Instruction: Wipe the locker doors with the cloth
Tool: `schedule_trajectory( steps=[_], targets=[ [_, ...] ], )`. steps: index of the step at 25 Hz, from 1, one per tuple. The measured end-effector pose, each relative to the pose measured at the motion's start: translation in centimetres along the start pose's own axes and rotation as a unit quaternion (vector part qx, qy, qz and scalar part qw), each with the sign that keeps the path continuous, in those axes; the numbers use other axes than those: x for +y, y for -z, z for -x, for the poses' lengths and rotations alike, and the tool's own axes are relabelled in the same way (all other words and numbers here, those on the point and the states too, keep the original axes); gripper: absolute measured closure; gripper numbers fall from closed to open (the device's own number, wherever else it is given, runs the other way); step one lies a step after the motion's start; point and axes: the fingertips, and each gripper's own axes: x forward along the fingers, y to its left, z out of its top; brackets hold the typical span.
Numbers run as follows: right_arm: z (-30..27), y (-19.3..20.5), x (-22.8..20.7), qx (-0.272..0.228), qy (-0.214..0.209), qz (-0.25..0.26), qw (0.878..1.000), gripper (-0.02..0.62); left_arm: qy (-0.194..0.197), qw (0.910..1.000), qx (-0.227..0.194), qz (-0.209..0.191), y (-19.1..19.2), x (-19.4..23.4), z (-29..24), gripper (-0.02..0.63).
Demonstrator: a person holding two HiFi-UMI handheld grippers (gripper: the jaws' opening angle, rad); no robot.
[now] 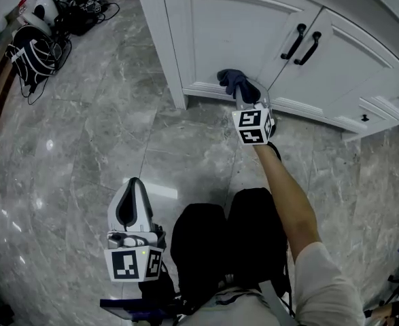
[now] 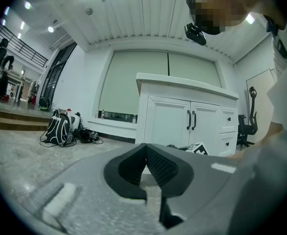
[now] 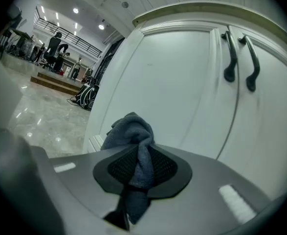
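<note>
The white locker has two doors with black handles (image 1: 294, 41), a left door (image 1: 240, 32) and a right door (image 1: 342, 66). My right gripper (image 1: 243, 95) is shut on a bunched dark blue cloth (image 1: 234, 81), held out at the left door's bottom edge. In the right gripper view the cloth (image 3: 131, 131) sticks out from the right gripper (image 3: 142, 153) close to the door (image 3: 172, 82); I cannot tell whether it touches. My left gripper (image 1: 132, 206) hangs low by my knees. In the left gripper view the left gripper (image 2: 146, 146) is shut and empty.
A black backpack (image 1: 32, 46), a helmet and cables lie on the marble floor at the far left, also in the left gripper view as the backpack (image 2: 57, 129). Small drawers (image 1: 383, 107) sit right of the doors. An office chair (image 2: 248, 126) stands beyond the locker.
</note>
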Motion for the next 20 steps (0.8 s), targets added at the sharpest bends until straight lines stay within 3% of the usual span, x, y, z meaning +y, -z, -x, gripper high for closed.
schedule_trajectory(
  steps=[7, 10, 15, 20],
  targets=[
    [1.3, 2.2, -2.8, 0.023, 0.024, -0.022, 0.999, 0.528, 0.010, 0.9999, 0.000, -0.004, -0.3, -1.5, -0.3, 0.604],
    [2.5, 1.9, -2.7, 0.021, 0.015, -0.019, 0.999, 0.528, 0.017, 0.9998, 0.002, -0.006, -0.3, -2.2, -0.5, 0.604],
    [7.6, -2.2, -0.8, -0.029, -0.038, 0.024, 0.999, 0.529, 0.031, 0.9995, 0.002, -0.007, -0.5, -4.0, -1.4, 0.604],
    [13.1, -8.0, -4.1, -0.096, -0.036, 0.033, 0.994, 0.529, 0.051, 0.9987, 0.008, -0.007, -0.1, -6.6, -2.8, 0.604]
  ],
)
